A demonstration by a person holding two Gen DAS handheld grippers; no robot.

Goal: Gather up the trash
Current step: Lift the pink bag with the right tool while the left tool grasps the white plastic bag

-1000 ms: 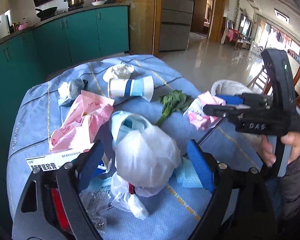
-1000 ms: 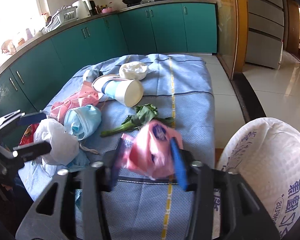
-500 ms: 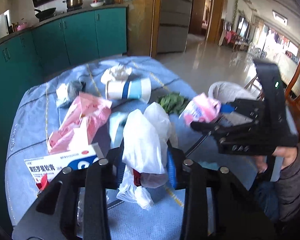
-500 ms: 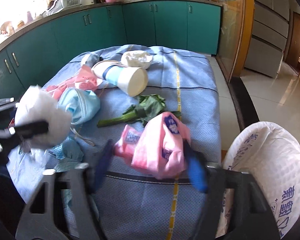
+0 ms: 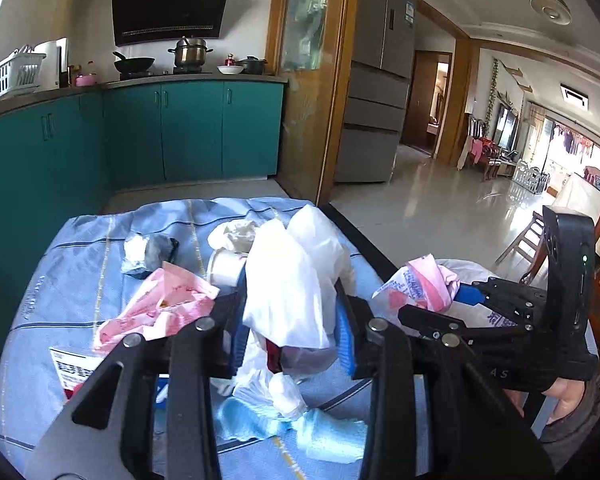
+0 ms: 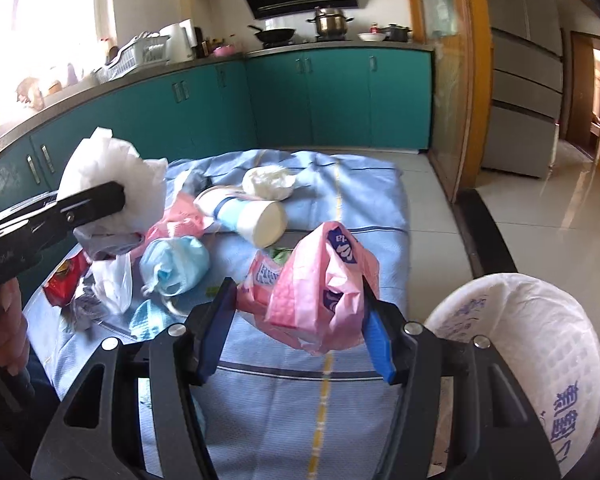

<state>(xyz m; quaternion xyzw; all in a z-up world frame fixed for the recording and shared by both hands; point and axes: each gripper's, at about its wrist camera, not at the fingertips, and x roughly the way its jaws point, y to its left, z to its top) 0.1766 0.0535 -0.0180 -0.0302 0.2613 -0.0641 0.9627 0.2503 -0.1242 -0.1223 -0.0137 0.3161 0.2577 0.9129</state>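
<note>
White plastic bag, crumpled, is now clamped between the blue pads of your left gripper and hangs clear of the blue tablecloth; 1 second ago those jaws stood wide either side of it while it lay on the pile. The closing is complete and the bag bulges above and below the pads, so the hold looks sound, though a loose tail trails toward the light blue face mask beneath. Your right gripper is pressed on the pink plastic wrapper, which sags below the pads; its jaws have narrowed on it over the same second, and it too has come up off the cloth. Finding: 2 pieces are secured at once, 1 per gripper. The white lined bin stands just off the table's near right corner, close to your right gripper and farther from your left. Outstanding on the table: a paper cup lying on its side, a white tissue wad, a pink packet, a medicine box, a red snack wrapper, a grey crumpled scrap and the mask. In my judgement, both loads are ready to be carried to the bin; the wrapper has the shorter route.
</note>
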